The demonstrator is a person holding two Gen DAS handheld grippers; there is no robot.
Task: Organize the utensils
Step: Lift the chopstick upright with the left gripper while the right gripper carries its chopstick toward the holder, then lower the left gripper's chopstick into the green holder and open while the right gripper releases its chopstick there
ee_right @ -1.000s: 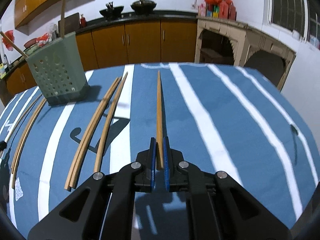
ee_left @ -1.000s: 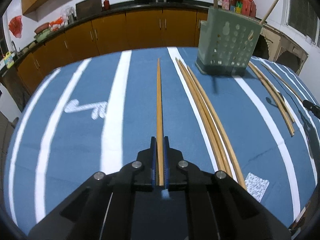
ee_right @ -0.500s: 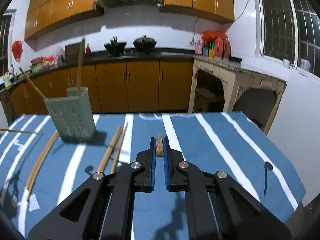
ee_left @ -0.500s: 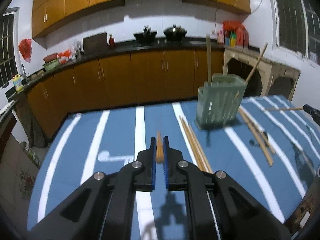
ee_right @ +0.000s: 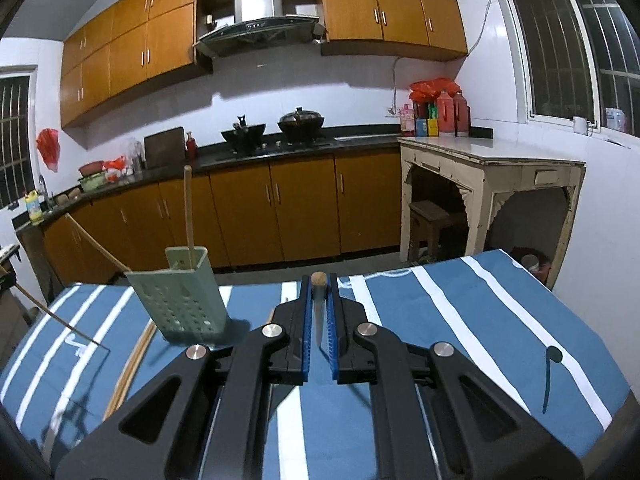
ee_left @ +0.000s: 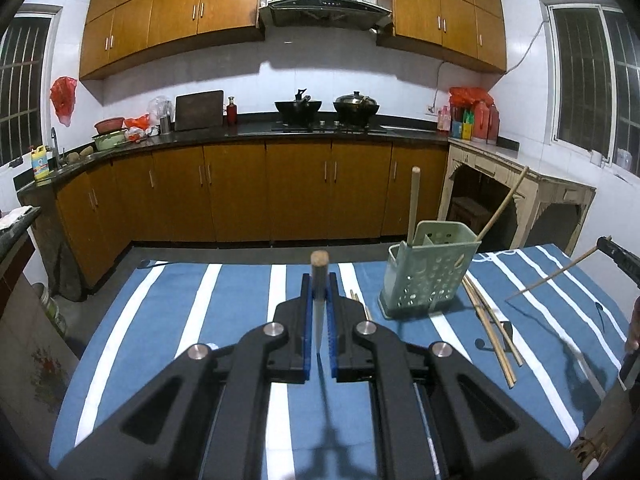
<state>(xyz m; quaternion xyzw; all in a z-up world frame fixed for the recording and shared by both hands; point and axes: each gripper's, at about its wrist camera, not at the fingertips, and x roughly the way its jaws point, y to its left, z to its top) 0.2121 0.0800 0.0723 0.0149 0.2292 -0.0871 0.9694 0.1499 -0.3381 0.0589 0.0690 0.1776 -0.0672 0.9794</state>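
My left gripper (ee_left: 319, 280) is shut on a wooden chopstick (ee_left: 319, 258) that points straight ahead, lifted above the table. My right gripper (ee_right: 319, 280) is shut on another chopstick (ee_right: 319, 279), also lifted and seen end-on. That right-hand chopstick shows in the left wrist view (ee_left: 556, 276) at the far right. A green perforated utensil holder (ee_left: 428, 272) stands on the blue striped tablecloth with two chopsticks upright in it; it also shows in the right wrist view (ee_right: 180, 300). Loose chopsticks (ee_left: 490, 328) lie beside the holder, also in the right wrist view (ee_right: 132, 364).
The table (ee_left: 180, 320) has a blue cloth with white stripes. Behind it are orange kitchen cabinets (ee_left: 280, 196), a stove with pots (ee_left: 328, 106) and a cream side table (ee_right: 492, 176) at the right.
Both grippers have risen and tilted up from the table, each lifting its chopstick off the cloth. The views now look across the kitchen instead of down at the table.
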